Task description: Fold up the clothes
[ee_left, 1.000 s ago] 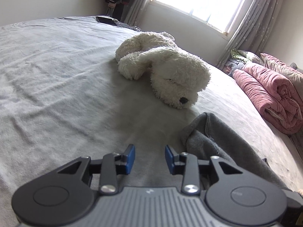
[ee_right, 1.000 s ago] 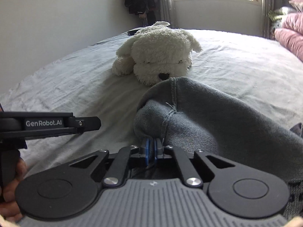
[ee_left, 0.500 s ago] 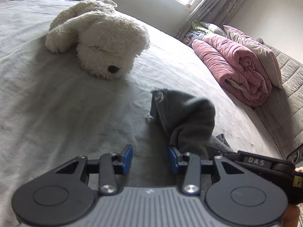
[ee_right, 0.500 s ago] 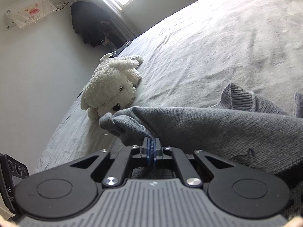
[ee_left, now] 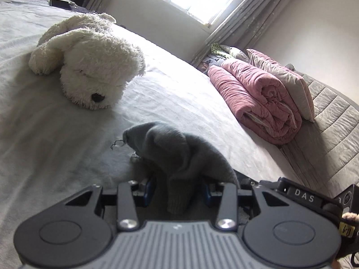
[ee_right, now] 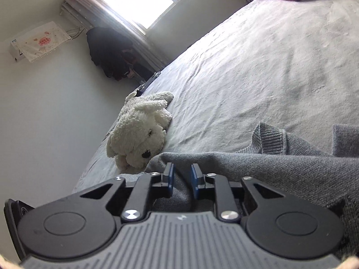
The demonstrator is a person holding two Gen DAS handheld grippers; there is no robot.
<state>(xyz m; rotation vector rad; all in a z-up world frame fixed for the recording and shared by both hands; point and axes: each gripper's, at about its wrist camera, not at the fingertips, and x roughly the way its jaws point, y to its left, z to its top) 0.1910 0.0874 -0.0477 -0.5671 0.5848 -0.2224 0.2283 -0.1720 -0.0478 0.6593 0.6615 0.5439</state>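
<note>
**Supervisor:** Report finger state and garment position.

**Operator:** The sweater (ee_left: pixel 177 154) lies bunched on the bed (ee_left: pixel 56 152), near me, with the plush dog (ee_left: pixel 89 67) just beyond it. My left gripper (ee_left: pixel 177 189) has its fingers spread wide; a hanging fold of knit sits in the gap, and neither pad presses it. My right gripper (ee_right: pixel 181 180) has its fingers parted a little, with knit lying between them. I cannot tell whether either pad touches the cloth. In the right view I see a ribbed cuff (ee_right: pixel 269 140) standing up from the bed, and the body of the sweater runs off to the right.

**Supervisor:** Which step is in hand?

**Operator:** I judge it to be a grip handover: the cloth is in both gaps but clamped in neither. It fits either taking hold or letting go; the views do not settle which. The sweater is not flat or squared, so I judge the fold unfinished.

**Supervisor:** Requirements for the next move?

**Operator:** A firm hold on a true edge, such as hem or cuff, not on a mid-panel bunch. A loose thread (ee_left: pixel 116 143) trails at the left tip; I keep the pads clear of it.

**Supervisor:** Clearance?

**Operator:** There is open sheet ahead and to the right. The dog limits reach on the left. The pink quilt (ee_left: pixel 258 98) lies well apart at the far side. The near bed edge is out of view.
</note>
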